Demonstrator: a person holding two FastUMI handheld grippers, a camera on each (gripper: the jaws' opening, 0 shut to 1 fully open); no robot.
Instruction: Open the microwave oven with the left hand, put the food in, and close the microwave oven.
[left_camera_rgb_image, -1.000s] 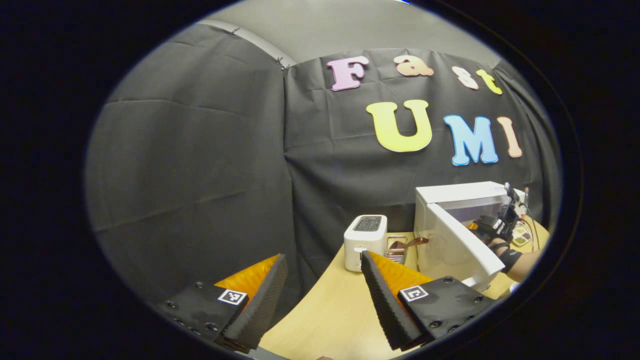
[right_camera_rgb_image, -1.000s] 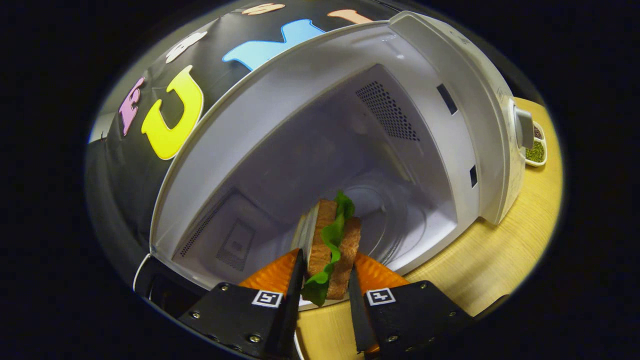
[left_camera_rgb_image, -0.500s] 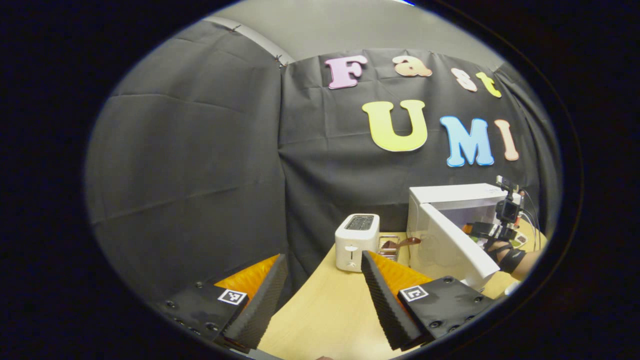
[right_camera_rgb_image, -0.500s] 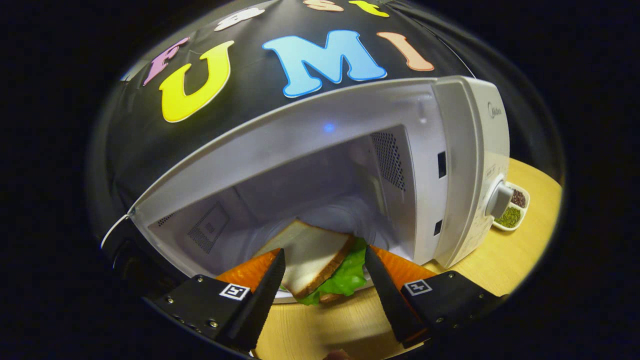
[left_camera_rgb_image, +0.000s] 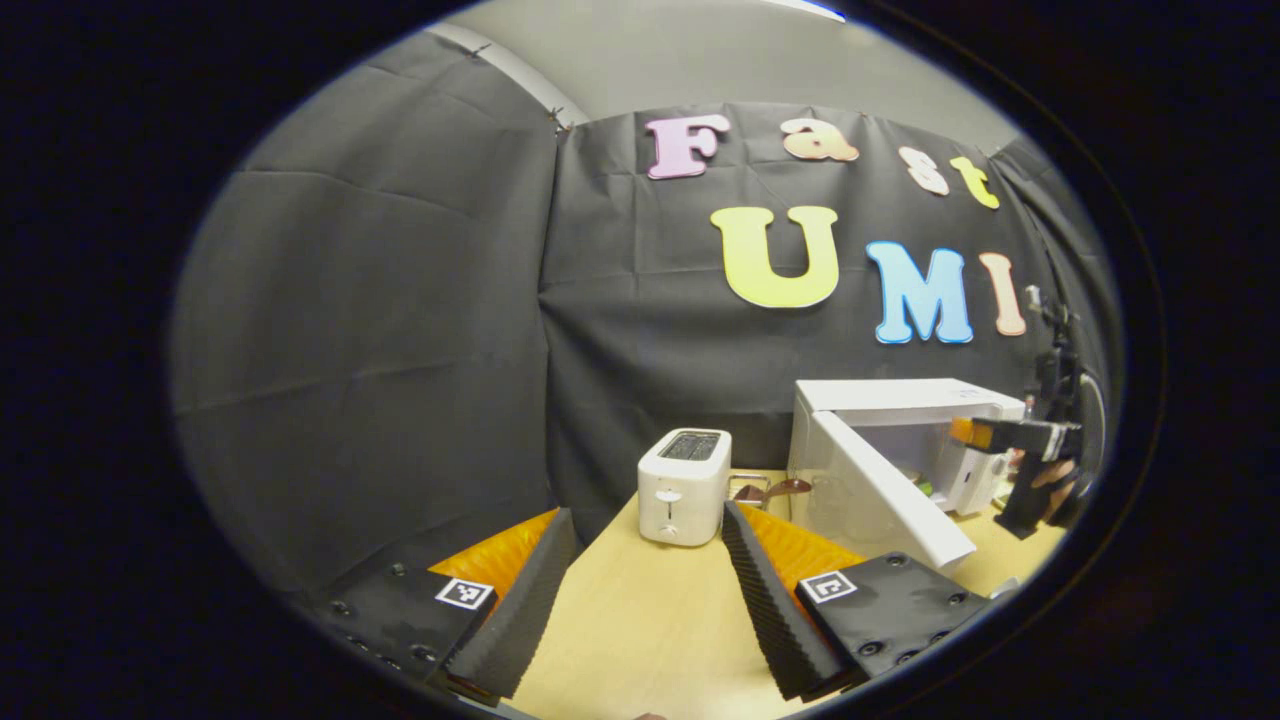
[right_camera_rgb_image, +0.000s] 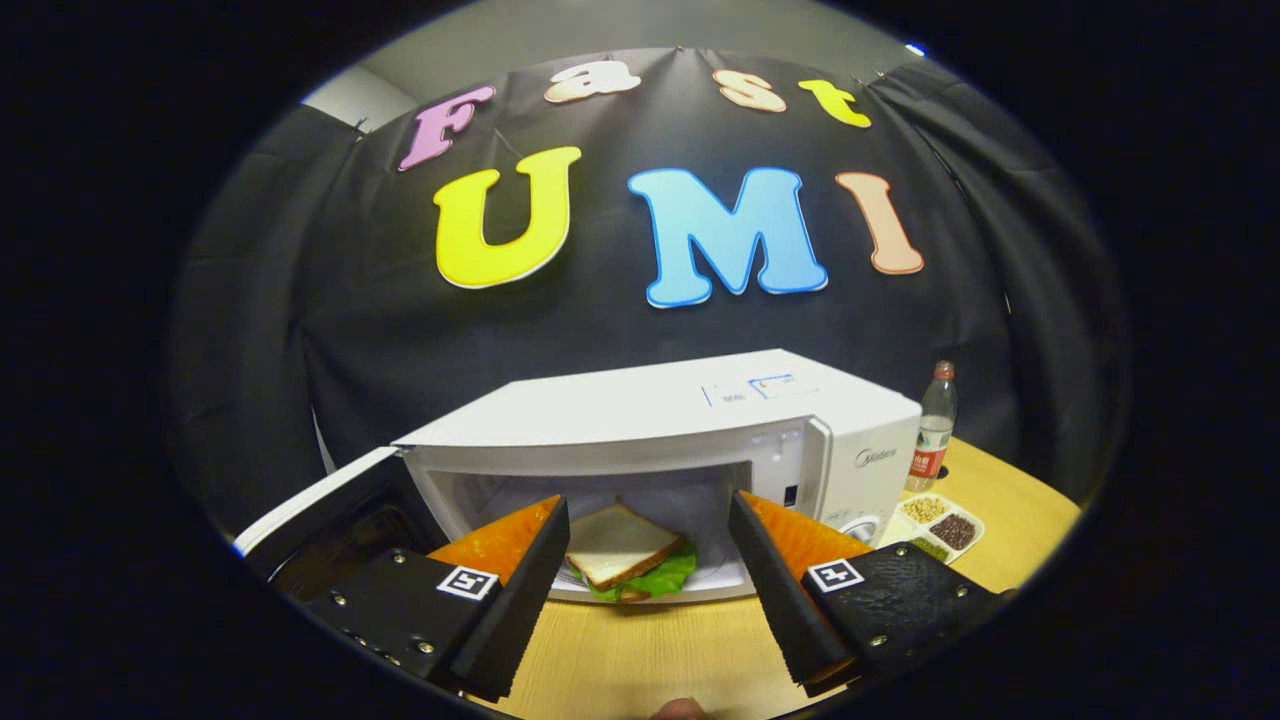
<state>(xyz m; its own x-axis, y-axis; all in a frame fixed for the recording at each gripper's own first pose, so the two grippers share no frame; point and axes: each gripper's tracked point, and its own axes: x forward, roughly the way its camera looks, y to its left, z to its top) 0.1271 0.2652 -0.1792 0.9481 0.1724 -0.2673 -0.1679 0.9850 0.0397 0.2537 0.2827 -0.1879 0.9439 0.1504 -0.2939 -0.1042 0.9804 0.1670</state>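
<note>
Fingers of the left gripper (left_camera_rgb_image: 640, 610) are spread wide over the smooth wooden tabletop (left_camera_rgb_image: 640, 640), and nothing is held. A white toaster (left_camera_rgb_image: 685, 486) with round corners is seen ahead. The microwave oven (left_camera_rgb_image: 900, 450) is near it, with its flat door (left_camera_rgb_image: 880, 495) swung open.

From the right gripper view, the right gripper (right_camera_rgb_image: 645, 590) is seen open and empty. The sandwich (right_camera_rgb_image: 625, 560), soft bread with leafy green, is laid inside the boxy microwave oven (right_camera_rgb_image: 660, 430). The door should probably be pushed shut slowly, from its outer edge.

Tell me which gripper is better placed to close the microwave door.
Left, probably: the left gripper is open beside the swung-out door; the right gripper faces the sandwich in the cavity.
</note>
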